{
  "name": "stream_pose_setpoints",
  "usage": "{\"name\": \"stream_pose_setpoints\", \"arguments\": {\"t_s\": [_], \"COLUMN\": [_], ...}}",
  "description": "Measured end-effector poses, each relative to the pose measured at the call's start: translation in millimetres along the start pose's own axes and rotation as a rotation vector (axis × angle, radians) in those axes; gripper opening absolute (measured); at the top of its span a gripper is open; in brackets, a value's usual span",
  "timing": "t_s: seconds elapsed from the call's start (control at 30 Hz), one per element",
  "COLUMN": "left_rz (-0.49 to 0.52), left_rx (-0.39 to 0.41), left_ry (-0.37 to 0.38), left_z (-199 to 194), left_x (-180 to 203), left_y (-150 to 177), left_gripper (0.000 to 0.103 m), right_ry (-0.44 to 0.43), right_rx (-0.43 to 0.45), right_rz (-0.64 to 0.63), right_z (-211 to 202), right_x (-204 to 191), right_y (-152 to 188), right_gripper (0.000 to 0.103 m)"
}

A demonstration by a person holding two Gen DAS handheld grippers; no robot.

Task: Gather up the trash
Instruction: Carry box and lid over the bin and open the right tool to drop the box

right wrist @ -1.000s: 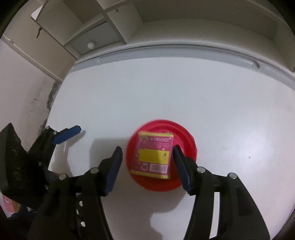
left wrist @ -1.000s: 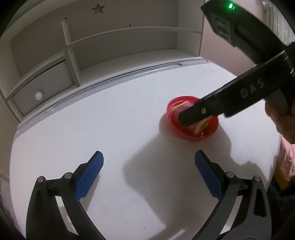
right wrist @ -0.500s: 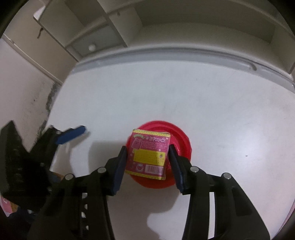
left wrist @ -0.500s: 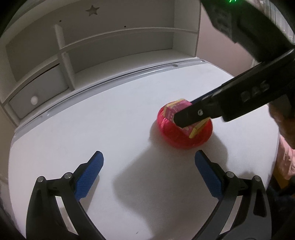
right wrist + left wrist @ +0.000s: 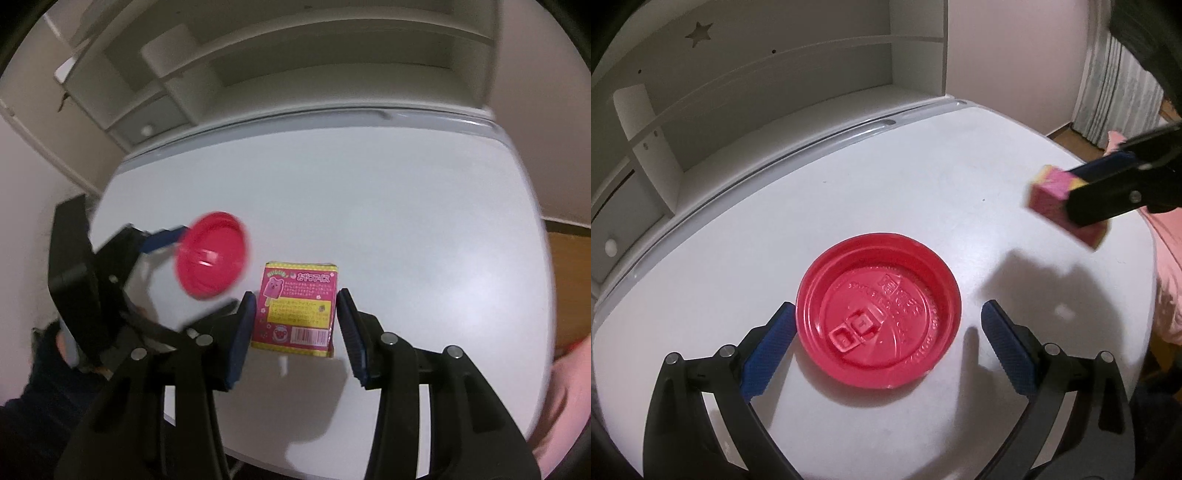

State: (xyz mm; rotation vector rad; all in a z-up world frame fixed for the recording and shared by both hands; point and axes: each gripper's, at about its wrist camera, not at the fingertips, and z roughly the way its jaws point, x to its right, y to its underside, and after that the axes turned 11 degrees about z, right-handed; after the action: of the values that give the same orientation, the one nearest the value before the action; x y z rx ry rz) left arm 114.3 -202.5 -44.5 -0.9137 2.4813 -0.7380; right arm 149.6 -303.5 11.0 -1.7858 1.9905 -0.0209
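Landmark: red lid (image 5: 878, 315) lying flat on the white tabletop (image 5: 849, 206). Bare tabletop behind it up to the grey back rail (image 5: 798, 151); beyond the rail, a white shelf unit (image 5: 768, 85) blocking passage. Just left of the lid, a blue pad of the left gripper (image 5: 886, 347), nearly touching its rim; open gap on the lid's right. Farther right, above the tabletop, right gripper (image 5: 295, 321) clamping a pink box (image 5: 297, 308).

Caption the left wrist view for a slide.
Open left gripper straddles red lid on table; right gripper holds pink box.
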Motion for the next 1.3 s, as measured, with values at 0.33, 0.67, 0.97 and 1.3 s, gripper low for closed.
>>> {"name": "stream_pose_setpoints", "arguments": {"t_s": [0.33,0.67,0.97,1.3], "left_rz": [0.061,0.065,0.272,0.482], "left_rx": [-0.016,0.011,0.085,0.053], "left_ry": [-0.021,0.063,0.303,0.469], "left_z": [-2.3,-1.1,3.7,22.5], "left_x": [24.9,95.0,258.5,389.4], "left_y": [-4.7,-53.1,-122.9,-127.3], "left_gripper": [0.078,0.077,0.077,0.077], "right_ry": [0.062,0.214,0.430,0.430], "right_rx": [0.058,0.211,0.286,0.242], "right_rz": [0.028,0.145,0.464,0.712], "right_z": [-16.8,-71.4,-122.5,-119.3], "right_x": [45.5,126.4,260.5,364.9], "right_y": [16.7,65.2,178.5,273.2], "right_gripper": [0.045,0.044,0.044,0.044]}}
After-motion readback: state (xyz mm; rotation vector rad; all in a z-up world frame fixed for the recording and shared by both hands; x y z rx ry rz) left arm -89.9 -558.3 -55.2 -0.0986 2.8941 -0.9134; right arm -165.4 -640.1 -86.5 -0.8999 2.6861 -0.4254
